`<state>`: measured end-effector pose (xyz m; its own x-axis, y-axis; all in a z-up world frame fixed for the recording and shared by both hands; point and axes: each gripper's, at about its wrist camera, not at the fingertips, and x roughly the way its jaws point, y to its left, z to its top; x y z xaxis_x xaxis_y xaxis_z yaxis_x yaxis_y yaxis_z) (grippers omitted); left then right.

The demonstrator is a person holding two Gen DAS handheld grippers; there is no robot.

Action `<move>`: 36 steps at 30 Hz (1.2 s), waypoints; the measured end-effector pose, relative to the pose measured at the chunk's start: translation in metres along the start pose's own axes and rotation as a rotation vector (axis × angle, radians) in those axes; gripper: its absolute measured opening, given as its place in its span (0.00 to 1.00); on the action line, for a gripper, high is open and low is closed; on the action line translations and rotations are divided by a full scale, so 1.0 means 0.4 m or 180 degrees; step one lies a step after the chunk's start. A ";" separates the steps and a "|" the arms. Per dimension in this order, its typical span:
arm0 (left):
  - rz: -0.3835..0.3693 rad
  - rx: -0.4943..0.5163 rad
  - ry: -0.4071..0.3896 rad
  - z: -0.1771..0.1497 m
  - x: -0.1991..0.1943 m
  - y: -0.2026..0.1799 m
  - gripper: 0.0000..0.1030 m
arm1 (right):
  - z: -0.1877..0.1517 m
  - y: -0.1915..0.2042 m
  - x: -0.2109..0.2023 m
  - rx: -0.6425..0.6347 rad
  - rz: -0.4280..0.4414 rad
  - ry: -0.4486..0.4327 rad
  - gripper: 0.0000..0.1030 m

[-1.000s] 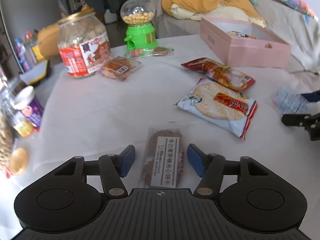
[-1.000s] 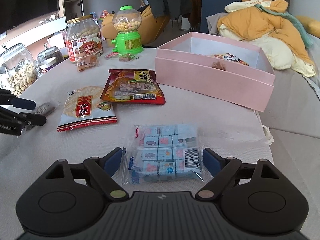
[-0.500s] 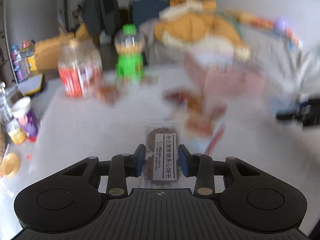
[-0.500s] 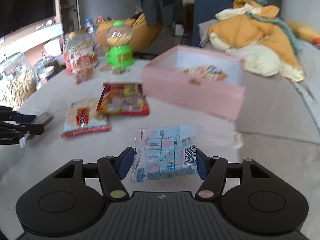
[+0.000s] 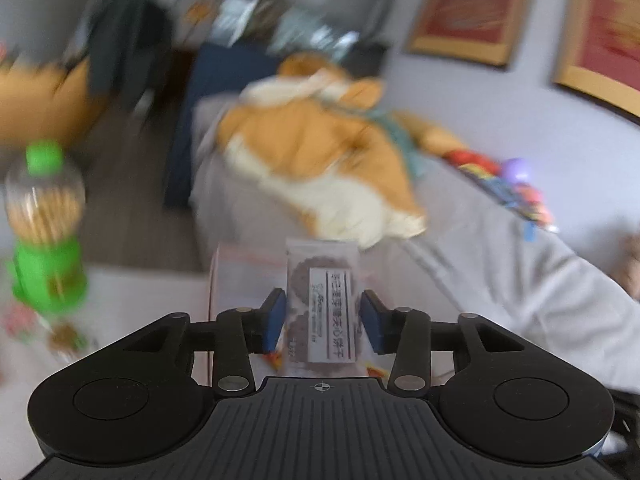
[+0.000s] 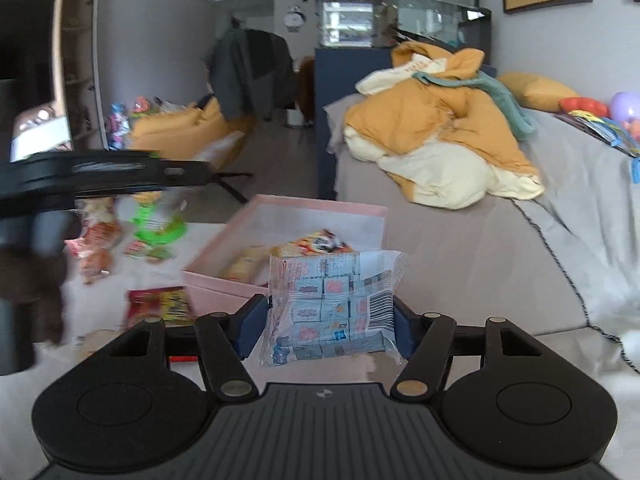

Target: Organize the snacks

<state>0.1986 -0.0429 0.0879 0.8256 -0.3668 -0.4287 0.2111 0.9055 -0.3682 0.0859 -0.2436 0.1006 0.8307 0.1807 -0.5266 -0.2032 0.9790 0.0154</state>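
Now | left gripper (image 5: 323,316) clamps biscuit pack (image 5: 322,300) | right gripper (image 6: 329,326) clamps candy bag (image 6: 330,306) | risk: slick wrappers slip short of pink box (image 6: 288,204)

Left gripper (image 5: 323,322): raised and pointing forward, its blue pads (image 5: 274,318) pressed against both sides of a clear biscuit packet (image 5: 322,300) that stands upright between them. Right gripper (image 6: 326,326): likewise raised and level, its dark blue pads (image 6: 250,330) clamped on the sides of a clear bag of small blue wrapped candies (image 6: 332,304), held off the surface. In the right wrist view the left gripper's black body appears blurred at the left edge, higher than the right gripper.
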 end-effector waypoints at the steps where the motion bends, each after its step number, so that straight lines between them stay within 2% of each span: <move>1: 0.0045 -0.0085 0.0021 -0.006 0.018 0.012 0.41 | 0.004 -0.008 0.017 0.0017 -0.0036 0.0031 0.62; 3: 0.0026 -0.0125 -0.0010 -0.015 0.010 0.043 0.41 | 0.015 -0.019 0.052 0.0065 -0.0072 0.0078 0.62; 6: 0.0050 -0.0022 -0.0120 -0.026 -0.062 0.092 0.41 | 0.047 -0.022 0.106 0.0101 -0.0061 0.0036 0.62; 9: 0.0221 -0.0015 -0.0034 -0.050 -0.142 0.147 0.41 | 0.098 -0.015 0.180 0.0185 0.0047 -0.0082 0.66; 11: 0.0380 -0.0227 0.0138 -0.075 -0.184 0.202 0.41 | 0.128 -0.007 0.243 0.0239 0.0126 -0.0158 0.73; 14: 0.0426 -0.0640 0.0183 -0.123 -0.273 0.279 0.41 | 0.148 0.018 0.325 0.0254 0.0112 0.0064 0.74; 17: 0.0446 -0.0930 0.0168 -0.173 -0.345 0.330 0.41 | 0.125 0.081 0.303 0.0121 0.0139 0.0047 0.74; 22: 0.0551 -0.0674 0.0263 -0.225 -0.399 0.323 0.41 | 0.071 0.208 0.195 -0.0290 0.0440 -0.0091 0.74; 24: 0.0520 -0.0661 0.0315 -0.246 -0.415 0.320 0.41 | 0.050 0.262 0.177 -0.0407 0.0683 0.0021 0.77; 27: 0.0485 -0.0773 0.0362 -0.272 -0.444 0.330 0.41 | 0.023 0.331 0.195 -0.0488 0.0916 0.0344 0.78; 29: 0.0492 -0.0796 0.0377 -0.286 -0.460 0.332 0.41 | 0.003 0.371 0.231 -0.0505 0.0901 0.0530 0.78; 34: 0.0467 -0.0822 0.0475 -0.314 -0.472 0.341 0.41 | -0.026 0.404 0.332 -0.0296 0.0663 0.0701 0.78; 36: 0.0462 -0.0845 0.0526 -0.324 -0.466 0.346 0.41 | -0.037 0.398 0.379 -0.0136 0.0648 0.0838 0.86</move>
<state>0.0061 0.1229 0.0099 0.7365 -0.2874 -0.6123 -0.0639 0.8716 -0.4860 0.1718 -0.0619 0.0106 0.6094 0.3362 -0.7181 -0.3774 0.9195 0.1102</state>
